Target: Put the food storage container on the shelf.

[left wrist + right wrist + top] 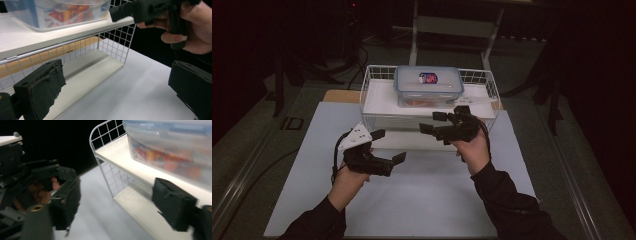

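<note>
A clear plastic container [428, 85] with a blue-edged lid and colourful contents stands on the top shelf of a white wire rack [377, 107]. My right gripper [428, 122] is at the rack's front, just below the container, pointing left with its jaws open and nothing between them. In the right gripper view the container [175, 147] sits above the gripper's right jaw, and the right gripper [119, 203] is empty. My left gripper [389, 146] stands open in front of the rack's left half. In the left gripper view, the left gripper [116, 90] frames the rack's lower shelf [100, 67].
The rack rests on a white mat [412, 200] that covers the table, with a wooden board [339, 96] at its back left. A metal stand [452, 30] rises behind the table. Bare mat lies between me and the rack.
</note>
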Motion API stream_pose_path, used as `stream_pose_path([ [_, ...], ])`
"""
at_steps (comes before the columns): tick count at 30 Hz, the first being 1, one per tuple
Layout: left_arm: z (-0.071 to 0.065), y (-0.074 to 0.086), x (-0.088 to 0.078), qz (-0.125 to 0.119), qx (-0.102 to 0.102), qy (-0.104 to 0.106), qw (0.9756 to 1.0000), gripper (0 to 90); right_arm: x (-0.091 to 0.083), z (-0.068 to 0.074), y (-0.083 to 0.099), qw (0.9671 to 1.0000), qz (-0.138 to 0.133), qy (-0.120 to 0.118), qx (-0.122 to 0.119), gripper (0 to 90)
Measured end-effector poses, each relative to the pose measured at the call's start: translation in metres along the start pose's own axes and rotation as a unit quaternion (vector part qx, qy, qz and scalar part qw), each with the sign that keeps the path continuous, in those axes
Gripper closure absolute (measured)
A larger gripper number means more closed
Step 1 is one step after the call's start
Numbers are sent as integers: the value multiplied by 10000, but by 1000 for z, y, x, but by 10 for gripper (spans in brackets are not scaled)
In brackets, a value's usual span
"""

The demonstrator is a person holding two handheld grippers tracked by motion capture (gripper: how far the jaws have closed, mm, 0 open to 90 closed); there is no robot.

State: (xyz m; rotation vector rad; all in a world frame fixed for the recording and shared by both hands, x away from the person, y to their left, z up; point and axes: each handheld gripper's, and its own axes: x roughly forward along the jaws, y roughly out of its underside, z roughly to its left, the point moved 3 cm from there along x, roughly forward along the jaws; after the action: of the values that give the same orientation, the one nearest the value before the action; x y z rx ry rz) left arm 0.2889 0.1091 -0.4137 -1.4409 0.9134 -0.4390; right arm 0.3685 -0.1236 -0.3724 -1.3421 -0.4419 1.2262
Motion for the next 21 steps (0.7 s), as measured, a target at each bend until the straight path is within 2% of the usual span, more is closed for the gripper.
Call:
stream_pose_path([
  [3,-4,3,1,-2,27,68,10000,4,-7,-1,14,9996,4,144,-231,162],
  [6,-6,7,2,-14,53,108,9999,4,-13,-3,27,9993,-41,193,-328,144],
  [10,-7,12,3,-24,33,175,9998,4,-24,-4,40,9987,-155,252,-409,143],
  [13,-7,15,3,19,50,151,9999,4,-29,-4,46,9987,-214,262,-395,143],
  [16,-9,26,4,151,107,193,9996,4,-38,-4,62,9964,-205,452,-686,142],
  [19,-9,30,4,157,75,235,9996,4,-43,-3,71,9968,-231,367,-668,142],
  [21,-9,40,2,198,-3,267,9994,4,-46,-2,79,9965,-194,395,-706,143],
])
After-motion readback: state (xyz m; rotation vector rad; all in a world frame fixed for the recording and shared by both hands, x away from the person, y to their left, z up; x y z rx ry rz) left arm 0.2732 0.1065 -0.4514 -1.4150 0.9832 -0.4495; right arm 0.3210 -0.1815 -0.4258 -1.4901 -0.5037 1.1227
